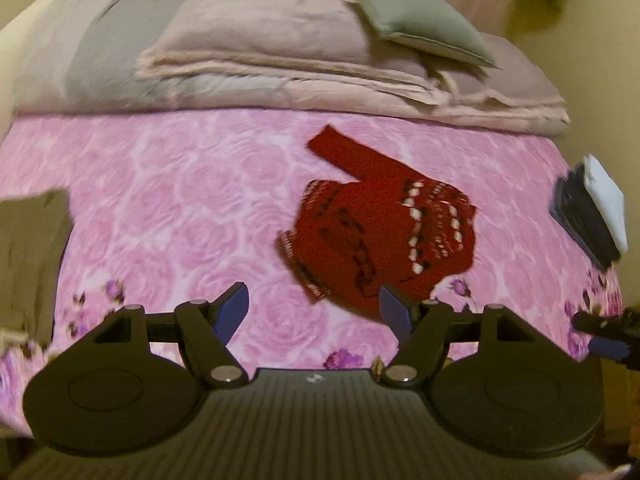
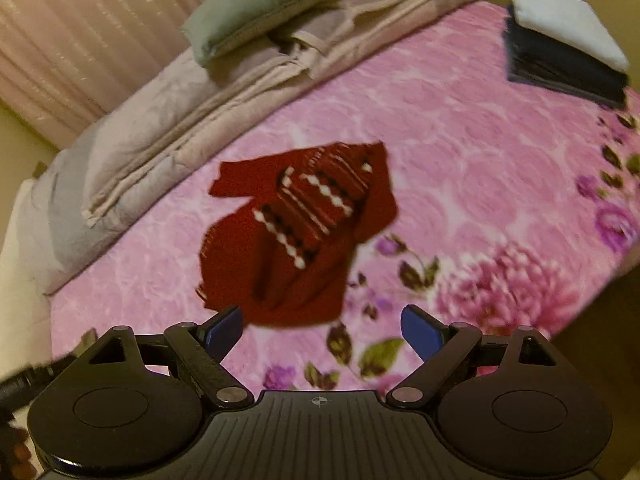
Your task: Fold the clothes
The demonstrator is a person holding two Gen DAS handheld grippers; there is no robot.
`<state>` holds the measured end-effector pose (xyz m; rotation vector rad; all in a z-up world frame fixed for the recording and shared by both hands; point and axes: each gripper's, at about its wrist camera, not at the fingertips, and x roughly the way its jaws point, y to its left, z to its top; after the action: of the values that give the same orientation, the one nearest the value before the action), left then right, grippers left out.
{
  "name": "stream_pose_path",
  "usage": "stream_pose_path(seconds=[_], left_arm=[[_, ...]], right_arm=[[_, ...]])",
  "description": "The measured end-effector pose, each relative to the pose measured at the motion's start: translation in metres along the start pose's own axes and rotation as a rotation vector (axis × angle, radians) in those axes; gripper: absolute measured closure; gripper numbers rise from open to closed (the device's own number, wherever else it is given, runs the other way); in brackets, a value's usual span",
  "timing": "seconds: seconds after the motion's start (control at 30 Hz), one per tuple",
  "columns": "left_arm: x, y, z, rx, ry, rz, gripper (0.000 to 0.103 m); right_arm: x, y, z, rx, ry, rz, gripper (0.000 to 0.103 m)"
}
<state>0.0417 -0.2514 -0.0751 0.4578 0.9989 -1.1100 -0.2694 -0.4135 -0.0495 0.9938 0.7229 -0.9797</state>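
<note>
A red knitted sweater (image 1: 380, 232) with bands of white and dark patterning lies crumpled on a pink rose-printed bedspread (image 1: 180, 200). Taking the sweater as the landmark: one sleeve (image 1: 344, 152) runs out flat from its far side toward a pile of folded beige and grey bedding (image 1: 280, 64), and a grey-green pillow (image 1: 416, 20) rests on top of that pile. To its right, well apart, sits a neat stack of folded clothes (image 2: 560, 44), dark items below and a white one on top. Far to its left, the edge of an olive-brown cloth (image 1: 32, 256) enters the left wrist view.

The left gripper (image 1: 316, 308) hovers on the near side of the sweater with its blue-padded fingers spread wide and nothing between them. The right gripper (image 2: 320, 328) is likewise held wide and empty, just short of the sweater's near hem (image 2: 292, 312). Both views are motion-blurred.

The sweater's body is bunched and partly doubled over itself, not a tidy fold. It looks soft, limp and moderately thick, likely light, with a grippy knit that should not slip but will stretch and sag if lifted by a single point. The ribbed hem corners, the shoulders or the sleeve cuff appear the firmest places to pinch, ideally two points at once so the fabric spreads flat.
</note>
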Motion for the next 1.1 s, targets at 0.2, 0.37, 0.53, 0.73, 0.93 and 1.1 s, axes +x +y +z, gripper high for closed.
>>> stream_pose_path(seconds=[0.2,0.37,0.53,0.73,0.93,1.1], left_arm=[[-0.017,-0.014,-0.004,0.168,-0.018,0.030,0.034],[-0.025,-0.004,-0.018,0.228,0.001,0.031,0.034],[-0.028,0.013,-0.032,0.241,0.018,0.027,0.034],[-0.028,0.027,-0.045,0.250,0.041,0.008,0.034],[-0.023,0.031,-0.050,0.265,0.060,-0.008,0.034],[-0.019,0.030,-0.043,0.269,0.053,-0.019,0.034]], right_arm=[[-0.022,-0.003,-0.037,0.005,0.001,-0.064,0.014],[-0.022,0.018,-0.069,-0.002,0.001,-0.104,0.014],[-0.019,0.032,-0.097,0.000,0.030,-0.133,0.014],[-0.018,0.041,-0.118,-0.001,0.050,-0.170,0.014],[-0.017,0.048,-0.128,-0.011,0.061,-0.197,0.014],[-0.017,0.052,-0.125,-0.013,0.050,-0.207,0.014]])
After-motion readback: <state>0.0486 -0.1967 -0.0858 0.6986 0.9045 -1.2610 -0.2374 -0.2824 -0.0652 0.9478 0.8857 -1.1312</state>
